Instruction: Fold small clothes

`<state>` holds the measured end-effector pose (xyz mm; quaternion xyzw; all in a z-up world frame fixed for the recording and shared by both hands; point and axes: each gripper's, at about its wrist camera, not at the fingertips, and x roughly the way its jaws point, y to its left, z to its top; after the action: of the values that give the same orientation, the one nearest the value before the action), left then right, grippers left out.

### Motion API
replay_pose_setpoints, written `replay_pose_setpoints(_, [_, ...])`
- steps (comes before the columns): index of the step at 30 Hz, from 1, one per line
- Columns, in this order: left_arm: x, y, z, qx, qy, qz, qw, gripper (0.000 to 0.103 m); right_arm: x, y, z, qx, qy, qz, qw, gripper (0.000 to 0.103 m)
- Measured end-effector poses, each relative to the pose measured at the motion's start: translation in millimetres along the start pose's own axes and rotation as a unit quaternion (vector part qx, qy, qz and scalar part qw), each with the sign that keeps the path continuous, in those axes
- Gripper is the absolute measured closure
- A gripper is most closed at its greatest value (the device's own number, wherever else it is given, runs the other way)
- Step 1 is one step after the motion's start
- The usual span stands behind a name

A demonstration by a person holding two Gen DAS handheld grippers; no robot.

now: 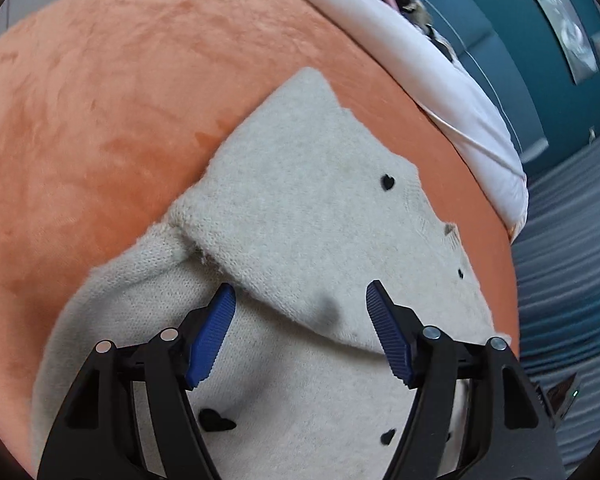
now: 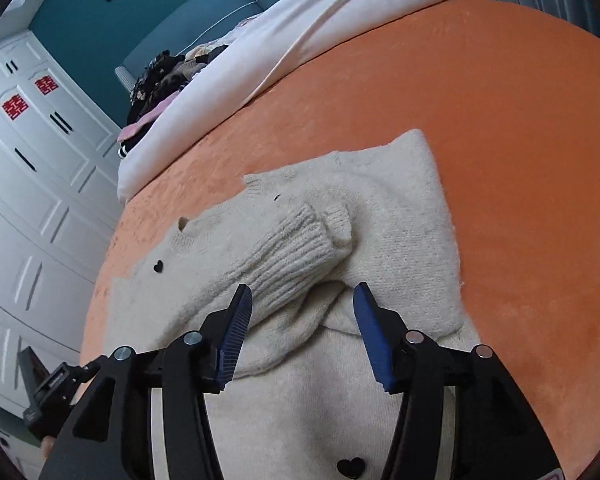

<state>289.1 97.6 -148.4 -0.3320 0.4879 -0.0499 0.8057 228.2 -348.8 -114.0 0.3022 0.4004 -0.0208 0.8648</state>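
Observation:
A cream knit sweater [image 1: 300,208] with small black hearts lies on the orange bedspread [image 1: 100,100]. Its sleeves are folded in over the body. My left gripper [image 1: 300,300] is open and empty, hovering just above a folded edge of the sweater. In the right wrist view the same sweater [image 2: 400,208] shows a ribbed sleeve cuff [image 2: 296,248] lying across it. My right gripper [image 2: 302,300] is open and empty, with the cuff's lower end between its blue fingertips [image 2: 236,324].
A white duvet [image 2: 300,28] is bunched along the far side of the bed, with a pile of dark clothes [image 2: 160,76] on it. A white wardrobe [image 2: 28,200] stands left of the bed. A teal wall [image 1: 520,40] and striped carpet [image 1: 572,240] lie beyond the bed edge.

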Motion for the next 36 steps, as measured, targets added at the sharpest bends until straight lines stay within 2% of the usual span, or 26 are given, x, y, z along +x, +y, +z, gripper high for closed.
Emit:
replay_pose_setpoints(3, [5.7,8.5,5.4,-0.037,-0.002,-0.002,0.9993,0.042,9.2,6.6,16.7,-0.004,-0.005,-0.014,1.000,0.050])
replay_pose_setpoints(4, [8.1,9.5,7.1,-0.037,-0.001,0.006,0.9993,0.053,21.7,8.1,20.1,-0.006,0.012,-0.027,1.000,0.050])
replay_pose_setpoints(5, [11.5,9.8,9.8,-0.031,0.001,0.014,0.9994,0.073,38.8,10.2,20.8,-0.005,0.040,-0.039,0.998,0.064])
replay_pose_setpoints(6, [15.1,9.9,12.7,-0.024,0.007,0.018,0.9995,0.086,52.0,13.8,22.0,-0.011,0.068,-0.038,0.997,0.084])
replay_pose_setpoints(7, [16.8,10.2,16.6,-0.022,0.012,0.018,0.9995,0.097,53.4,22.2,23.3,-0.026,0.078,-0.035,0.996,0.091])
replay_pose_setpoints(8, [12.0,10.0,20.7,-0.019,0.001,0.015,0.9997,0.097,41.1,38.2,24.9,-0.055,0.053,-0.019,0.997,0.092])
replay_pose_setpoints(9, [2.1,6.3,25.4,-0.007,-0.021,0.010,0.9997,0.097,17.9,60.3,30.4,-0.090,0.015,0.020,0.996,0.092])
replay_pose_setpoints(11, [-21.6,-5.1,33.4,0.035,-0.075,0.008,0.9966,0.097,-24.4,84.9,37.6,-0.124,-0.044,0.073,0.989,0.093])
replay_pose_setpoints(12, [-30.3,-9.5,35.5,0.050,-0.096,0.013,0.9940,0.097,-38.9,88.3,39.3,-0.140,-0.076,0.085,0.984,0.093])
replay_pose_setpoints(13, [-32.6,-11.0,37.0,0.058,-0.105,0.021,0.9926,0.097,-38.8,83.2,41.2,-0.145,-0.090,0.069,0.983,0.093])
replay_pose_setpoints(14, [-28.1,-9.3,39.5,0.061,-0.100,0.022,0.9929,0.097,-21.8,65.5,43.8,-0.138,-0.078,0.030,0.987,0.093])
replay_pose_setpoints(15, [-18.0,-7.2,40.9,0.061,-0.082,0.023,0.9945,0.097,2.9,44.2,46.8,-0.119,-0.043,0.000,0.992,0.092])
replay_pose_setpoints(16, [-3.8,-4.6,41.0,0.061,-0.059,0.032,0.9959,0.096,35.9,18.1,46.1,-0.090,0.014,-0.042,0.995,0.092])
replay_pose_setpoints(17, [10.5,-2.4,38.7,0.063,-0.035,0.048,0.9962,0.096,58.8,1.7,43.1,-0.073,0.060,-0.080,0.992,0.092])
replay_pose_setpoints(18, [16.9,-2.4,34.3,0.070,-0.025,0.060,0.9954,0.095,65.7,-11.0,38.3,-0.063,0.079,-0.105,0.989,0.093])
replay_pose_setpoints(20, [7.6,-8.2,23.6,0.095,-0.040,0.058,0.9930,0.086,36.0,-14.4,30.0,-0.054,0.027,-0.068,0.996,0.091])
replay_pose_setpoints(21, [0.8,-10.9,16.8,0.108,-0.048,0.057,0.9914,0.079,18.2,-11.7,25.0,-0.052,0.003,-0.053,0.997,0.082])
replay_pose_setpoints(22, [-5.9,-13.2,9.6,0.122,-0.053,0.061,0.9892,0.059,6.9,-7.0,18.1,-0.060,-0.002,-0.043,0.997,0.067])
replay_pose_setpoints(23, [-12.6,-15.6,0.2,0.139,-0.064,0.070,0.9858,0.045,-1.6,0.9,6.0,-0.078,-0.001,-0.042,0.996,0.063])
replay_pose_setpoints(25, [-26.5,-15.6,-18.5,0.170,-0.079,0.081,0.9790,0.040,-1.0,32.9,-19.7,-0.143,0.019,-0.039,0.989,0.063])
replay_pose_setpoints(27, [-37.9,-9.2,-34.1,0.179,-0.078,0.085,0.9769,0.040,13.8,73.7,-48.0,-0.224,0.050,-0.033,0.973,0.063])
replay_pose_setpoints(29, [-49.8,-1.0,-44.9,0.168,-0.076,0.083,0.9795,0.040,36.7,115.8,-75.2,-0.311,0.073,-0.032,0.947,0.061])
replay_pose_setpoints(31, [-60.1,6.7,-51.9,0.160,-0.072,0.086,0.9807,0.040,67.6,151.1,-105.8,-0.394,0.083,-0.054,0.914,0.060])
replay_pose_setpoints(32, [-62.6,9.0,-54.9,0.162,-0.070,0.090,0.9803,0.040,86.9,162.7,-111.5,-0.409,0.092,-0.064,0.905,0.060])
replay_pose_setpoints(34, [-68.4,16.0,-59.0,0.169,-0.067,0.099,0.9784,0.040,116.1,171.3,-116.7,-0.408,0.111,-0.081,0.903,0.063])
replay_pose_setpoints(36, [-70.8,21.2,-61.2,0.175,-0.058,0.103,0.9774,0.040,124.2,179.6,-113.9,-0.380,0.122,-0.071,0.914,0.090])
